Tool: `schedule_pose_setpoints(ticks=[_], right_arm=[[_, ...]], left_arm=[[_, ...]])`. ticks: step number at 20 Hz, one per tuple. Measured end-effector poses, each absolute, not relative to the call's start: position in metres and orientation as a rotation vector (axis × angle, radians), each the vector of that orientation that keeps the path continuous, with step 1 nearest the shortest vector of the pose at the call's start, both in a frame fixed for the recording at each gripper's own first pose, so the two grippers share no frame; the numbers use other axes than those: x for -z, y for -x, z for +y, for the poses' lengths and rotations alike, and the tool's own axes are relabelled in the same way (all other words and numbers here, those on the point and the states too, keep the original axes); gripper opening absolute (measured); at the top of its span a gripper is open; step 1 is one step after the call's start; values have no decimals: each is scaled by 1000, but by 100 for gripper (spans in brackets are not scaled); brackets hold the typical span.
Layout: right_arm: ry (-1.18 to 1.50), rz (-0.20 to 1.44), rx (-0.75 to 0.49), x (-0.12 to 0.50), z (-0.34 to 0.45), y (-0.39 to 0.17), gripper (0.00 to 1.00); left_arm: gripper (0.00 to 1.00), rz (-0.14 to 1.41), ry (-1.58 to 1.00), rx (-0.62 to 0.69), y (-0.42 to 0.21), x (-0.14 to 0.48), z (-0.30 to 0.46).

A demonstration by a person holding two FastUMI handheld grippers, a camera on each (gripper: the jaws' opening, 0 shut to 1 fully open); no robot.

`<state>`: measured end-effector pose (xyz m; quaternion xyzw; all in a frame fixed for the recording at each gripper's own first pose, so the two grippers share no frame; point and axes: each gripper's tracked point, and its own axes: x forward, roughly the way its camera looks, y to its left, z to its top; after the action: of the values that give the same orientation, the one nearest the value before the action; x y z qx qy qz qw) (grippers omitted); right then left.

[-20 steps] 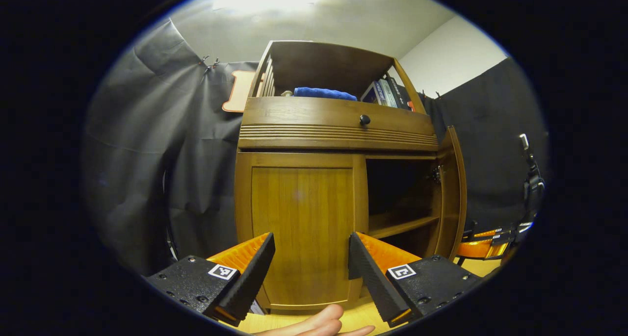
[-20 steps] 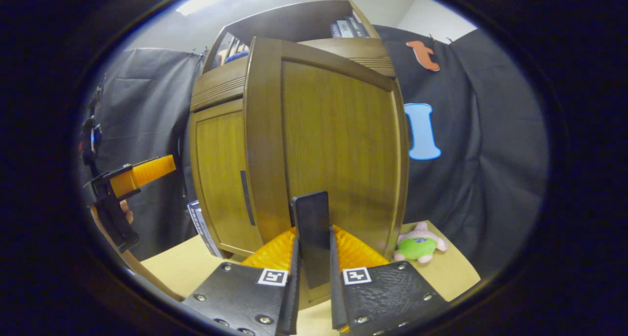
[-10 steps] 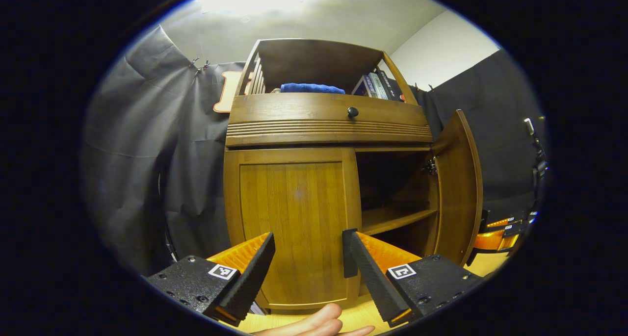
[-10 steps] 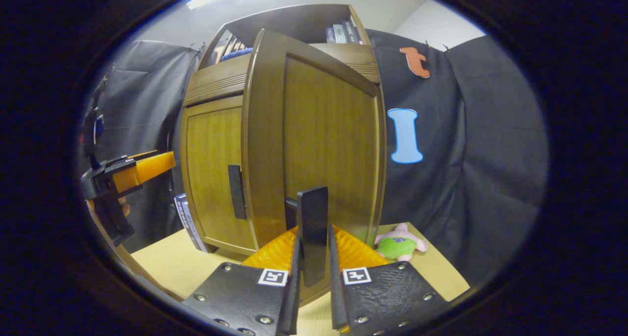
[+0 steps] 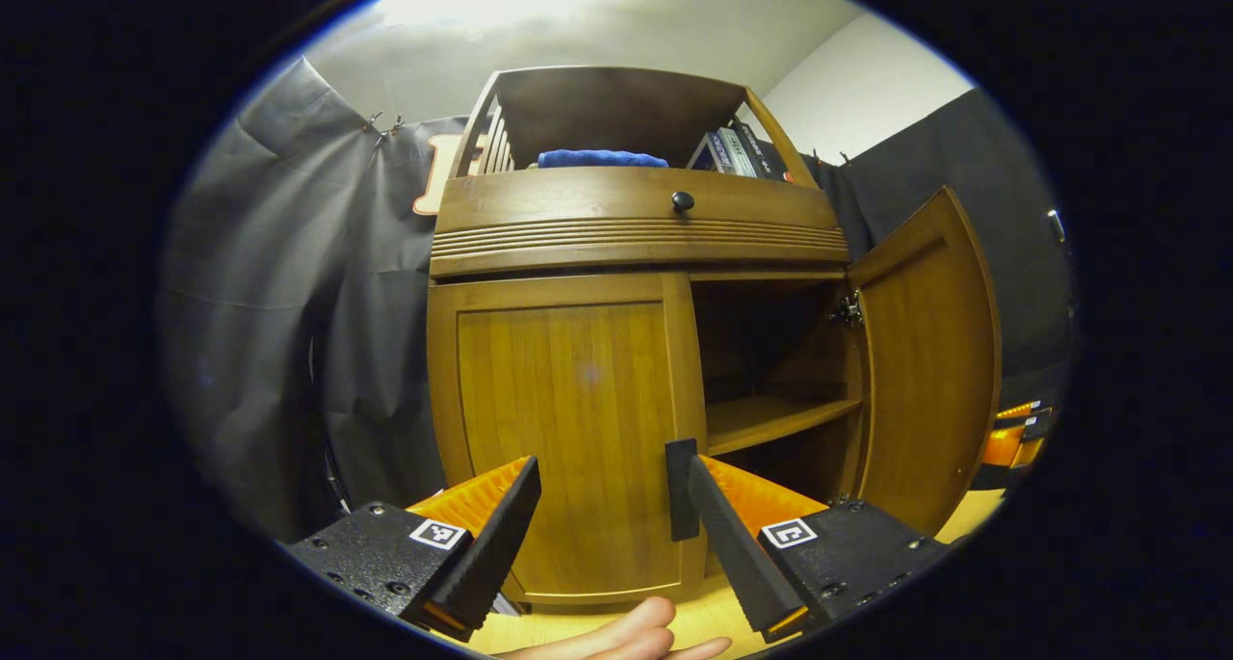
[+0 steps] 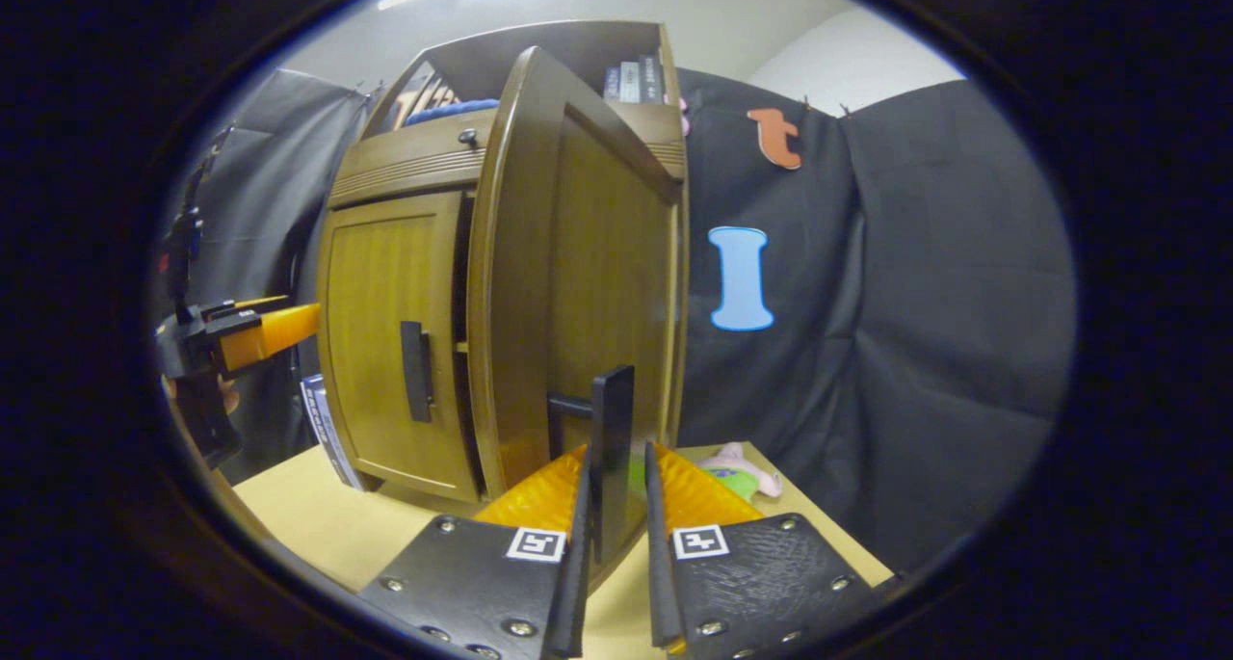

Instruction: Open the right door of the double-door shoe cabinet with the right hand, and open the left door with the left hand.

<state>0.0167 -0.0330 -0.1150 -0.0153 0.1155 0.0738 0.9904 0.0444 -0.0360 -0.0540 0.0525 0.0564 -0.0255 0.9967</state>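
Firstly, in the left gripper view, the shoe cabinet (image 5: 636, 255) is seen standing upright on a pale wooden table (image 5: 718, 617), against the black cloth wall. Its left door (image 5: 568, 438) is recorded as shut flat against the frame, with a dark upright handle (image 5: 680, 488) near its inner edge. Its right door (image 5: 925, 361) is swung wide outward, and a dark inside with one wooden shelf (image 5: 775, 421) is exposed. A drawer front with a small dark knob (image 5: 682, 200) is noted above the doors, and on the open top shelf a folded blue cloth (image 5: 602, 159) and a row of books (image 5: 737, 151) are kept. The left gripper (image 5: 602, 491) is held before the left door with its fingers spread wide apart and nothing between them; the handle is seen just beside the right-hand finger, though contact cannot be judged. Fingertips of a hand (image 5: 636, 636) are glimpsed at the bottom edge. Next, in the right gripper view, the right door (image 6: 578, 284) is viewed nearly edge-on, swung away from the cabinet. The right gripper (image 6: 614, 506) is closed, and the door's dark handle (image 6: 611, 448) is clamped between both fingers. The left door (image 6: 385, 323) with its handle (image 6: 415, 371) is catalogued behind, closed. The left gripper (image 6: 250, 328) is seen at the far left, near that door. A small pink and green plush toy (image 6: 737, 472) lies on the table (image 6: 327, 515) beyond the right door.
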Motion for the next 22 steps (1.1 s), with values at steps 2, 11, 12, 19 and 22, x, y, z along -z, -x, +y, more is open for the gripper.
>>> schedule_pose_setpoints(ticks=[2,11,12,19,22], right_arm=[[43,224,-76,113,-59,-23,27],[-36,193,-143,114,-128,-32,1],[-36,191,-163,115,-134,-36,0],[-68,167,-217,116,-147,-41,2],[-63,156,-165,122,-157,-28,7]], left_arm=[[94,119,-120,48,-46,58,-38],[99,138,-107,46,-58,71,-53],[99,138,-100,52,-61,72,-56],[99,188,-122,57,-69,93,-67],[99,180,-91,70,-75,97,-76]])
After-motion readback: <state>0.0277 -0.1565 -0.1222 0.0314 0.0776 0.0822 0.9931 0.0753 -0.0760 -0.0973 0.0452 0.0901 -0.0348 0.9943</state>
